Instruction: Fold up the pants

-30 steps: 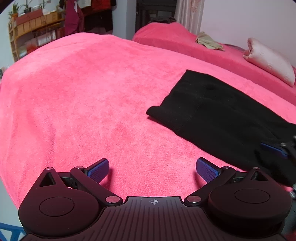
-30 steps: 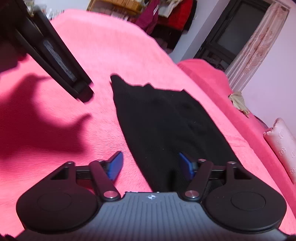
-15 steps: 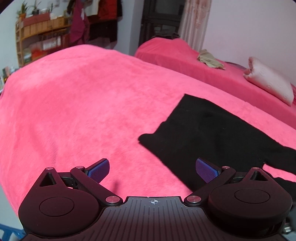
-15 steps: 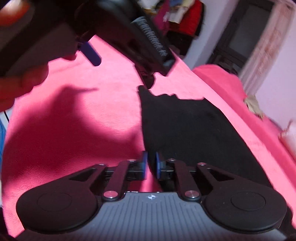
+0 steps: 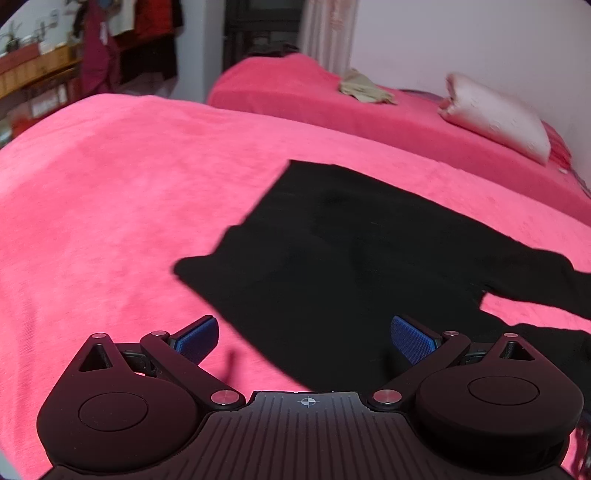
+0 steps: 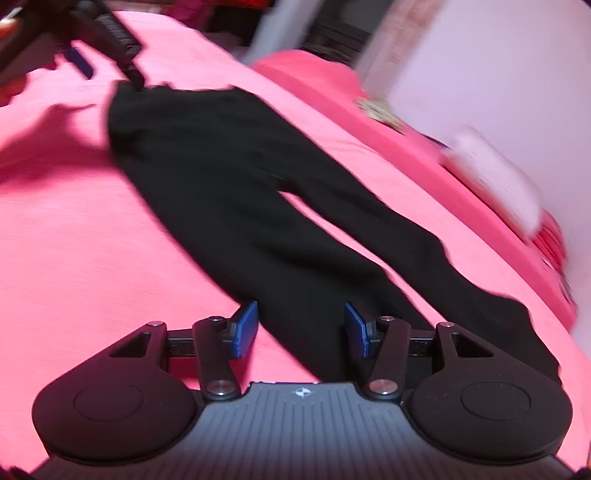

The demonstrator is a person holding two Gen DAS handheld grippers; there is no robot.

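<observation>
Right gripper (image 6: 301, 328): jaws part open, having just been opening, blue pads apart with nothing pressed between them; black cloth lies under the gap, but whether the pads touch it cannot be told. Left gripper (image 5: 304, 341): jaws wide, empty, poised over the near edge of the same garment at its broad end. Pants (image 6: 236, 192): black, laid flat on the bed (image 6: 74, 240), unfolded, both legs showing with a narrow wedge of pink between them. Long axis runs away from the right gripper, from the leg ends near its jaws up to the waist at the far end, where the left gripper (image 6: 103, 37) shows at the top corner of the right wrist view, just beside the waist edge. Judged from this, each hand is placed for one end: right nearer the hems, left nearer the waist; a fold along the length would bring one end toward the other. Surface: pink plush blanket, soft and smooth, likely to grip the cloth a little when dragged. Room: a second bed (image 5: 369, 118) in the same pink beyond, bearing a pale pillow (image 5: 495, 118) and a small beige cloth (image 5: 364, 86); wooden shelving (image 5: 33, 74) and hanging clothes (image 5: 110, 48) against the far wall; a curtain (image 5: 328, 33) near the corner. Right wrist view blurred at the edges.
</observation>
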